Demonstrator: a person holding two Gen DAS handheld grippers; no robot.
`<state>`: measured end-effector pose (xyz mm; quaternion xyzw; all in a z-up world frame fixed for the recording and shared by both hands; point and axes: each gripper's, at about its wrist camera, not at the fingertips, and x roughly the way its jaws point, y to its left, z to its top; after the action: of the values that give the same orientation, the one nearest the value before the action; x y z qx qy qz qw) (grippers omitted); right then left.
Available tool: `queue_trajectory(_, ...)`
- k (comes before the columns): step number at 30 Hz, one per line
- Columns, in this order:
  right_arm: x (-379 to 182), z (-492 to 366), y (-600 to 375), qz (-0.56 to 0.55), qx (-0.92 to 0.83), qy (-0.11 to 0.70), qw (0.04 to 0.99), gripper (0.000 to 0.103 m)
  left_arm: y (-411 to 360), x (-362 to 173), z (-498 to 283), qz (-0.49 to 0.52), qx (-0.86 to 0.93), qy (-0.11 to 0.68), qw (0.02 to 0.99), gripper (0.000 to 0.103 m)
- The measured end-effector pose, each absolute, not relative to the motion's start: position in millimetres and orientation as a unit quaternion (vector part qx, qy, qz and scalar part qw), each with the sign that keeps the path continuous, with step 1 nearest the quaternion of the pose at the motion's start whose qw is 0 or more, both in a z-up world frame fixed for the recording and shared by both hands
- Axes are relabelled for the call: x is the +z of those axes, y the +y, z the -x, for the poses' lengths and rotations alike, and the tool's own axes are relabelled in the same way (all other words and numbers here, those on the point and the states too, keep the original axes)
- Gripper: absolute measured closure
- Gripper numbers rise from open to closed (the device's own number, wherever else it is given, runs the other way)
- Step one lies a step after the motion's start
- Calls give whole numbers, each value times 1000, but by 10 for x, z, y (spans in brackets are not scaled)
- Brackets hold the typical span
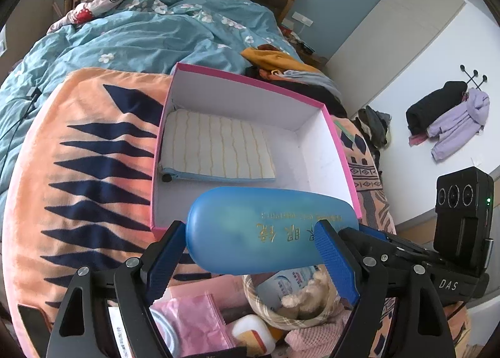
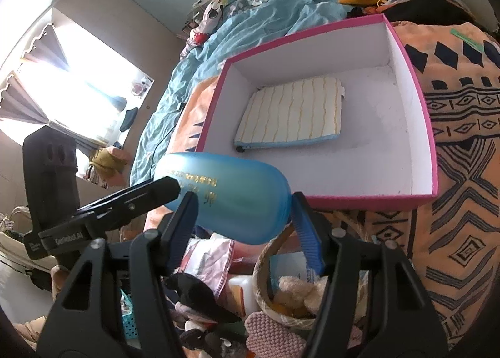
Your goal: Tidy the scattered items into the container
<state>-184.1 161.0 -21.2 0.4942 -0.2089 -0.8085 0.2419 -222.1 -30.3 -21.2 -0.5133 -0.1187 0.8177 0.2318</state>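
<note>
A smooth, translucent blue plastic case [image 1: 268,229], oblong with rounded ends and gold lettering, is held crosswise above the near rim of the box, its long axis running between the two grippers. The left gripper [image 1: 250,261] has its ribbed blue jaws pinching one end; the right gripper [image 2: 243,226] has its jaws pinching the other. Beyond, the pink-rimmed cardboard box [image 1: 343,164] lies on an orange patterned blanket [image 1: 93,139] on the bed, holding a flat striped fabric pouch [image 1: 215,145] near its far left corner.
</note>
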Motion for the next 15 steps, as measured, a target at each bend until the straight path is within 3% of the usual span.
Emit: queue_trajectory(15,-242,2083,1636,-497,-807,-217,235,40,-256,-236,2460,519,814,-121,230,18)
